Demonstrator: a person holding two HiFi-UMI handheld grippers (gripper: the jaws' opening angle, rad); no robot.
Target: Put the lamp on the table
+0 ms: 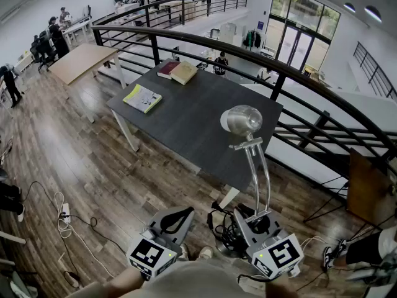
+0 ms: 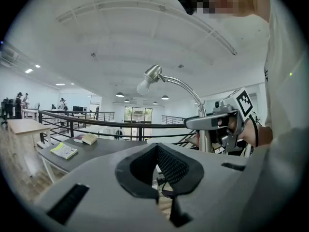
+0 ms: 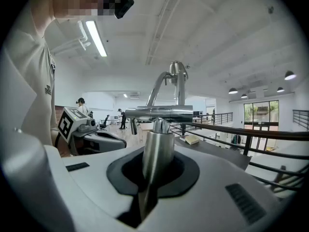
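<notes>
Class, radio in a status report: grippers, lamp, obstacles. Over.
Left gripper shut, empty. Right gripper shut on lamp stem; lamp upright, not yet on table. Books at far end; near end bare.

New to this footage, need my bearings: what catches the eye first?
A shiny metal lamp stands upright with its stem clamped in the right hand-held gripper, low in the head view. Beyond it a dark table carries two books and a yellow-green booklet at its far end.

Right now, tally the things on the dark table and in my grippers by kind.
Books: 3, on the table: yellow-green book, dark red book, tan book.
Lamp: 1, held in the right gripper, not on the table.
Total: 4.
</notes>
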